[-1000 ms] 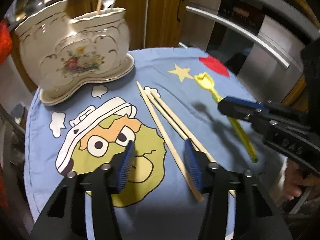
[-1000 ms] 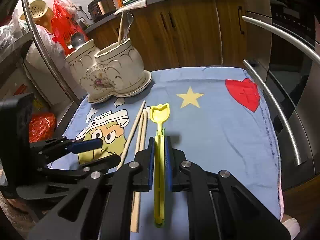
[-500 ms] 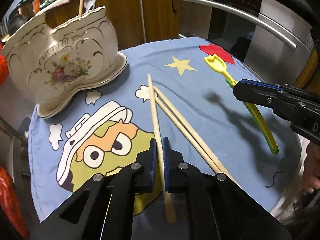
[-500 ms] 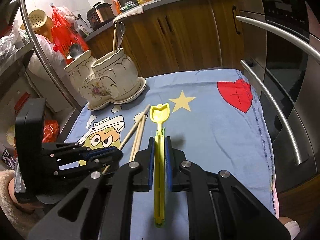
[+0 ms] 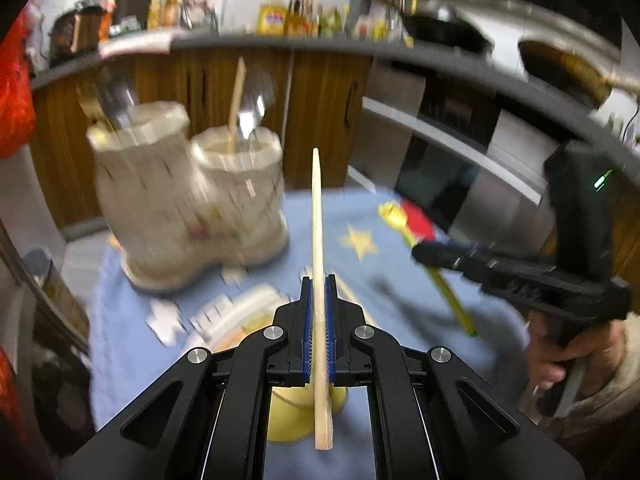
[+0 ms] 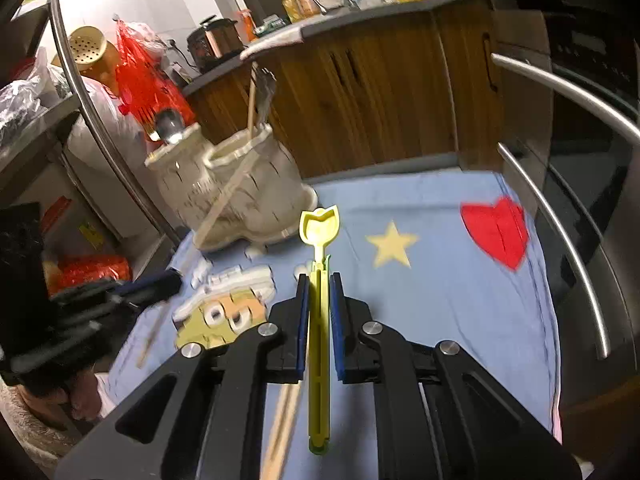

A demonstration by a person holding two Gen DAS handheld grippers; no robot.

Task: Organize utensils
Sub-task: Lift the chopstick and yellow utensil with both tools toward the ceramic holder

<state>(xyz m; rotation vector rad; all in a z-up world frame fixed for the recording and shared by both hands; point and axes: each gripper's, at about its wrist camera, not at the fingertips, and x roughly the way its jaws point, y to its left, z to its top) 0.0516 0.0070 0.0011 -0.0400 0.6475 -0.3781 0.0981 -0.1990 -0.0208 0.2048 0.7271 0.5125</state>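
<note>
Left wrist view: left gripper [image 5: 319,312] fingers clamp one wooden chopstick [image 5: 318,216]; right gripper [image 6: 319,300] fingers clamp the yellow spoon [image 6: 320,236] above the surface

3 chopsticks [image 5: 318,240], 1 yellow spoon [image 6: 320,232], 1 ceramic holder [image 6: 240,192].

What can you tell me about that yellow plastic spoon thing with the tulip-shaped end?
The yellow utensil is a slim plastic stick, yellow shading to green at its near end, ending in a flat tulip-shaped scoop. The right gripper is shut on its grooved handle, pads pressing both sides. It points away toward the ceramic holder, above the blue cloth.
</note>
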